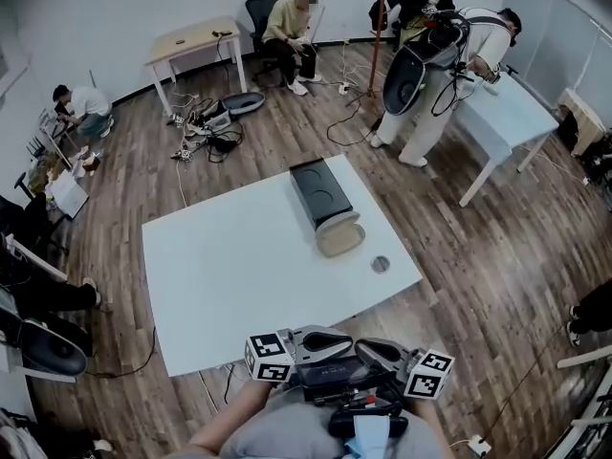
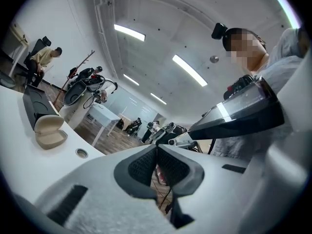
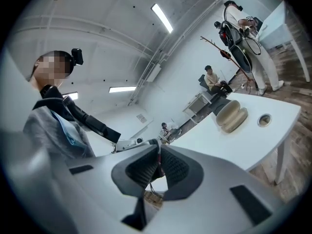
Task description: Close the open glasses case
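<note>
The beige glasses case [image 1: 339, 237] lies on the white table [image 1: 220, 285], right of centre, against the near end of a black box [image 1: 320, 191]. Its two shell halves rest together with a seam between them, as shown in the left gripper view [image 2: 48, 132] and the right gripper view [image 3: 231, 115]. Both grippers are held close to my body, off the table's near edge and far from the case. My left gripper [image 1: 344, 340] [image 2: 157, 167] and right gripper [image 1: 363, 347] [image 3: 159, 165] point towards each other. Each has its jaws shut with nothing between them.
A small round disc [image 1: 381, 264] sits in the tabletop near its right edge. People stand and sit at the back by another white table [image 1: 502, 113] and a wooden desk [image 1: 191, 38]. Cables [image 1: 206, 127] litter the wooden floor.
</note>
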Demonstrator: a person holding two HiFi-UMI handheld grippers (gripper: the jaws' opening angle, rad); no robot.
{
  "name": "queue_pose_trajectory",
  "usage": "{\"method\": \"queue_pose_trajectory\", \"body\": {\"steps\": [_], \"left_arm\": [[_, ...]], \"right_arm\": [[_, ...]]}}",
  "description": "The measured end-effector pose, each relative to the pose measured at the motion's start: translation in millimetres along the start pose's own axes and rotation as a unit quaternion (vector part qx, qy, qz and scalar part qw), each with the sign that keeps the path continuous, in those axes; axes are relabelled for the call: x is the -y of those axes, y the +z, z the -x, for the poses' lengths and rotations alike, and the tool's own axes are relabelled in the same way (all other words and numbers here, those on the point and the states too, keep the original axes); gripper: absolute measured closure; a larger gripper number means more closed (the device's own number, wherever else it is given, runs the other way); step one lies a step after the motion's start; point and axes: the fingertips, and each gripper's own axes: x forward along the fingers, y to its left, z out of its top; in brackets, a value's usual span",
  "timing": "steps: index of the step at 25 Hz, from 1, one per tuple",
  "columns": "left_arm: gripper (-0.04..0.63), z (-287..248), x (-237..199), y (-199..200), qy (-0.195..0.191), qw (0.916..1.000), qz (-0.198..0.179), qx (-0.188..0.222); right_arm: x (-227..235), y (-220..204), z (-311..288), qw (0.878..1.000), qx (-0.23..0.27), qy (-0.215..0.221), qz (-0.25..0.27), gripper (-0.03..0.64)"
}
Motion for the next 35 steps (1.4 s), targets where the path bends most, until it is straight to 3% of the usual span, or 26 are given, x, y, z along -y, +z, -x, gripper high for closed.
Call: {"method": "queue_pose_trajectory", "body": {"steps": [12,26,31,35], "left_arm": [[0.575,2,-92,44,0.039,0.9985,0.025,0.028],[0.575,-46,-154,76,0.134,0.9884,0.022,0.069],[0.575,-29,-187,86,0.206,0.9759,0.009,0.071],[0.574,-4,-217,86,0.294,0.9551,-0.037,0.013]], "right_arm": [[66,65,-51,0.999,-0.031,0.000,0.011,0.583],[127,130,-60,0.990,-0.112,0.088,0.021,0.583],[158,145,-66,0.985,-0.141,0.090,0.039,0.583],[186,149,-78,0.968,-0.197,0.077,0.134,0.583]]}}
